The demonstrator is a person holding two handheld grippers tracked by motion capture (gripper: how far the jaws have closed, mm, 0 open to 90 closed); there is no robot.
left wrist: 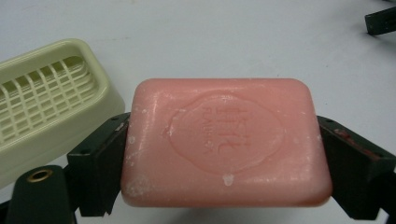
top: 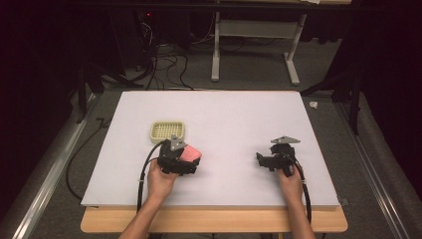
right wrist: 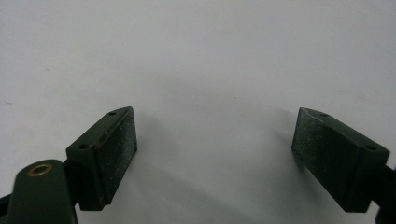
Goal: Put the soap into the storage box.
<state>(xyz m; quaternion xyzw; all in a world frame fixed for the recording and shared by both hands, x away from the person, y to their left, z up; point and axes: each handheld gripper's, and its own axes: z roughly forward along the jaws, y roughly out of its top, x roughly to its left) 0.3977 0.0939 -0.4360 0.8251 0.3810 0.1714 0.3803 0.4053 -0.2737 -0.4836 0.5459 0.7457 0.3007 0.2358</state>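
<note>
Left claw: the left claw [left wrist: 219, 154] is clamped on the pink soap bar [left wrist: 225, 142]; one black jaw presses each short end of the bar, and the broad stamped face of the bar looks toward the camera in the left gripper view.
Soap bar: held clear of the white surface [top: 224, 114], as its shadow below the bar suggests; in the high view the soap bar [top: 191, 153] shows as a pink patch at the front of the left claw [top: 190, 158].
Soap markings: an oval emblem with raised characters is pressed into the middle; pale flecks and a small drop sit near the lower edge and along the left end.
Soap dish: the cream soap dish [top: 168, 131], with a slotted grid inside, rests on the surface just beyond the left claw, near but apart from the bar; in the left gripper view the soap dish [left wrist: 46, 102] lies to the left of the bar.
Right claw: the right claw [right wrist: 215, 154] stands with its jaws wide apart and bare white surface between them.
Right claw position: in the high view the right claw [top: 263, 160] is at the right side of the surface, well apart from the soap and the dish.
Hands: the left hand [top: 161, 179] and the right hand [top: 290, 181] come in from the near edge, each gripping its tool.
</note>
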